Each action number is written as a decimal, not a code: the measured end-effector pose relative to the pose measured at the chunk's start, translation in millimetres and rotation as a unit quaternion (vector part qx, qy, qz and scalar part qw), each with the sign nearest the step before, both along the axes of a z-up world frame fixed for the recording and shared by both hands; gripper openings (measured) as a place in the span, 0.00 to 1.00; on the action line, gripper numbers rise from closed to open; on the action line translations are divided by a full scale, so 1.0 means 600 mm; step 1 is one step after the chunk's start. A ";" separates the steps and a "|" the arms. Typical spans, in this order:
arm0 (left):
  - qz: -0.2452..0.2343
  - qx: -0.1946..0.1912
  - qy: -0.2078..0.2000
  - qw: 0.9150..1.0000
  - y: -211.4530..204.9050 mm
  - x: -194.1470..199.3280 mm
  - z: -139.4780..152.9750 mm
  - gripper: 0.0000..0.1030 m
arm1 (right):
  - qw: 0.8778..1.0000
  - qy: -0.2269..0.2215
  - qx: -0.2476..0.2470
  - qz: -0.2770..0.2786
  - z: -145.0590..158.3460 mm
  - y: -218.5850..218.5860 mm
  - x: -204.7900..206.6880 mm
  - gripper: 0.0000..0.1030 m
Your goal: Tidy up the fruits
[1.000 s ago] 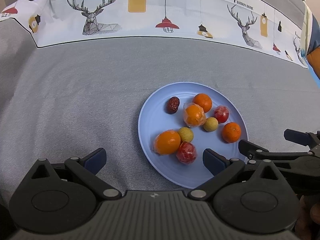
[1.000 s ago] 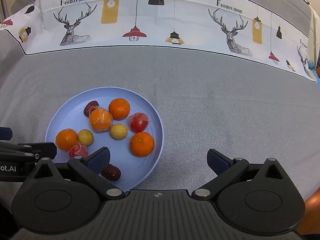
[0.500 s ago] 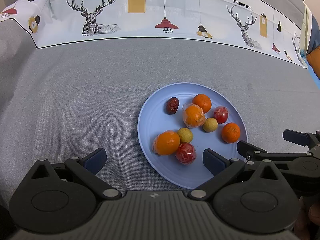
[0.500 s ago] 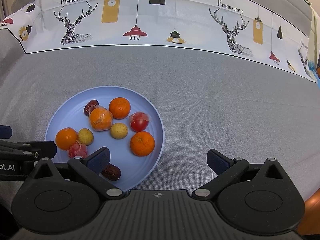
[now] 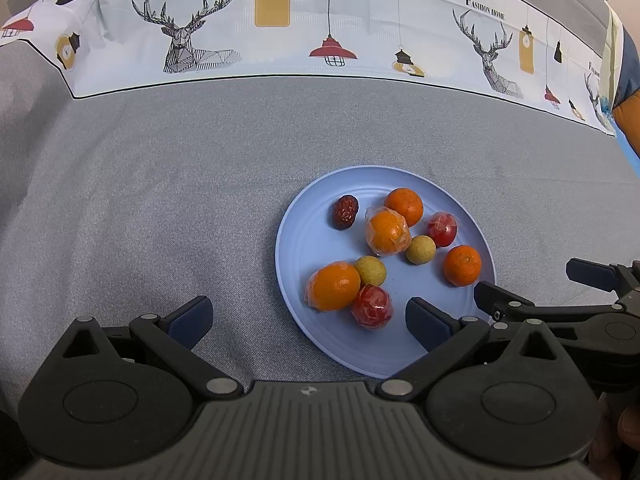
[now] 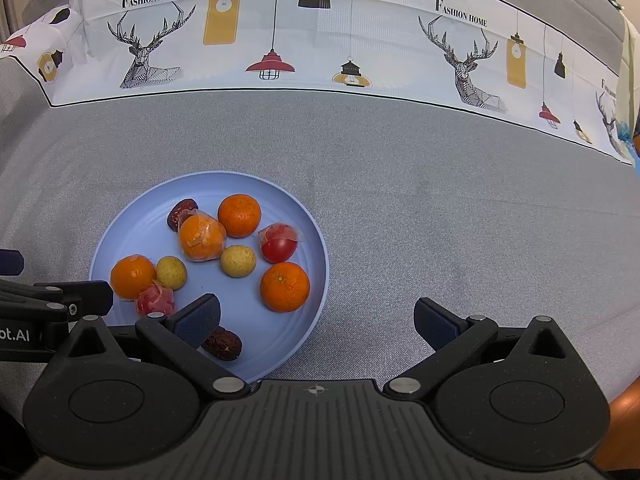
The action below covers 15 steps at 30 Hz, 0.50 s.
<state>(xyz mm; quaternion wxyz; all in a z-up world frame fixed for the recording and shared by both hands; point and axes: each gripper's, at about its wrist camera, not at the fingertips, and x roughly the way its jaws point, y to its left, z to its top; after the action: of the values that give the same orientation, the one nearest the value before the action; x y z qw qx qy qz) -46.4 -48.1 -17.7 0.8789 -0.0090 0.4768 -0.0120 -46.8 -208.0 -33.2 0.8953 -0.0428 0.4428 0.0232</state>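
Observation:
A light blue plate on grey cloth holds several fruits: oranges, some in clear wrap, red tomatoes, small yellow-green fruits and dark red dates. My left gripper is open and empty, its right finger over the plate's near rim. My right gripper is open and empty, its left finger above the near date. Each gripper's fingers show at the edge of the other's view.
A white printed band with deer and lamps runs along the far side of the grey cloth. An orange and blue object sits at the far right edge.
Almost nothing has changed; both views have shifted very slightly and the fruits lie as before.

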 end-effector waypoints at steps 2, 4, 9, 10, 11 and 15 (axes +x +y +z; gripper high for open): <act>0.000 -0.001 0.000 1.000 0.000 0.000 0.000 0.99 | 1.000 0.000 0.000 0.000 0.000 0.000 0.001 0.99; -0.001 0.000 -0.001 1.000 -0.001 0.000 0.000 0.99 | 1.000 0.000 0.000 0.000 0.001 0.000 0.001 0.99; -0.003 0.000 -0.004 1.000 -0.001 -0.001 0.002 1.00 | 1.000 -0.007 -0.001 -0.003 0.001 -0.001 -0.002 0.99; -0.004 0.002 -0.006 1.000 -0.002 -0.001 0.003 1.00 | 1.000 -0.009 0.002 -0.004 0.002 -0.002 -0.002 0.99; -0.004 0.003 -0.007 1.000 -0.003 -0.002 0.003 1.00 | 1.000 -0.009 0.004 -0.006 0.002 -0.003 -0.002 0.99; -0.004 0.002 -0.011 1.000 -0.003 0.001 0.005 1.00 | 1.000 -0.011 0.004 -0.008 0.004 -0.004 0.001 0.99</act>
<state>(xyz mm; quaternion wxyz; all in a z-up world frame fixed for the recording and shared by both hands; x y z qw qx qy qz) -46.1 -50.1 -14.8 0.8842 -0.0050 0.4668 -0.0147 -46.1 -210.6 -30.7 0.9006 -0.0357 0.4328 0.0171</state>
